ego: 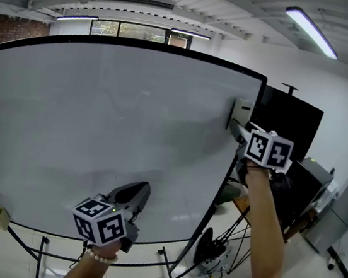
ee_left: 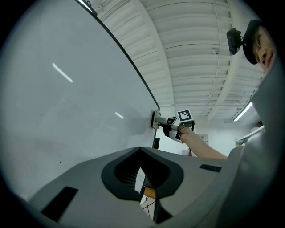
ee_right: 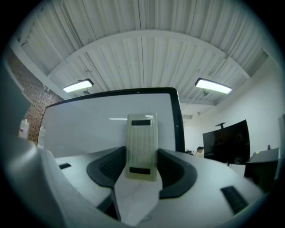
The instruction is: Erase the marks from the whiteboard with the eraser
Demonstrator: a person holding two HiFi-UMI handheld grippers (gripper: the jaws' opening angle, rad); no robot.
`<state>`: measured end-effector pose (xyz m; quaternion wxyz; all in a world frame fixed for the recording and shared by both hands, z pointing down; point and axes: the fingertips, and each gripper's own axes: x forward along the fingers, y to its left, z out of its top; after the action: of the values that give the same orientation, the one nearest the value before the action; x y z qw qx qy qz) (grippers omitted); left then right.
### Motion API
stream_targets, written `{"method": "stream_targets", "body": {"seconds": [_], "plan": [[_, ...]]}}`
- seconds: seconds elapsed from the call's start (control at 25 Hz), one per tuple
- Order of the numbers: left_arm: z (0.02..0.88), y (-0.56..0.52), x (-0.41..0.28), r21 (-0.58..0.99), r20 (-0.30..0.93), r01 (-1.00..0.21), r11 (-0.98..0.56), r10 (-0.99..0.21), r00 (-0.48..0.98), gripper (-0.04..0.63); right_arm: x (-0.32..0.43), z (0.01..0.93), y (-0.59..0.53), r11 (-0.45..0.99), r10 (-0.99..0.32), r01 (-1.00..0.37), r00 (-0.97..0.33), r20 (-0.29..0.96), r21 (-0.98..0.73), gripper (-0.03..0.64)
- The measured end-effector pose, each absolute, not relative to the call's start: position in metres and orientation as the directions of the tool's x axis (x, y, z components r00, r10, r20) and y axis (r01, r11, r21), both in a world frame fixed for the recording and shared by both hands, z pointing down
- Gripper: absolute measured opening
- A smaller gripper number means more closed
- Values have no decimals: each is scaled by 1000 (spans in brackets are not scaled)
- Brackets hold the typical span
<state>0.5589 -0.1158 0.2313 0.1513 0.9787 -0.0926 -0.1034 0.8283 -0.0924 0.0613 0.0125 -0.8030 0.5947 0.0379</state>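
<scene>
Now | right tongs [ego: 235, 127] grip eraser [ee_right: 142, 147] against whiteboard [ego: 98, 131] | left tongs [ego: 135, 193] closed

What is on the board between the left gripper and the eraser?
Only bare whiteboard lies between the left gripper and the eraser, with no clear marks; the head view shows it.

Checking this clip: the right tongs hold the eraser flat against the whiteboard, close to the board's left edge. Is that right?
Not quite. The right tongs do hold the eraser flat against the whiteboard, but close to the board's right edge, not its left. The head view shows this, with the eraser beside the board's dark right-hand frame.
</scene>
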Motion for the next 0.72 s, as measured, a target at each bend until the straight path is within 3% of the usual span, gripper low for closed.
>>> {"method": "stream_targets", "body": {"seconds": [0.72], "plan": [[218, -190, 438, 328, -203, -126, -936, -200, 959, -11, 672, 52, -155, -317, -946, -945, 310, -89, 80, 251]]}}
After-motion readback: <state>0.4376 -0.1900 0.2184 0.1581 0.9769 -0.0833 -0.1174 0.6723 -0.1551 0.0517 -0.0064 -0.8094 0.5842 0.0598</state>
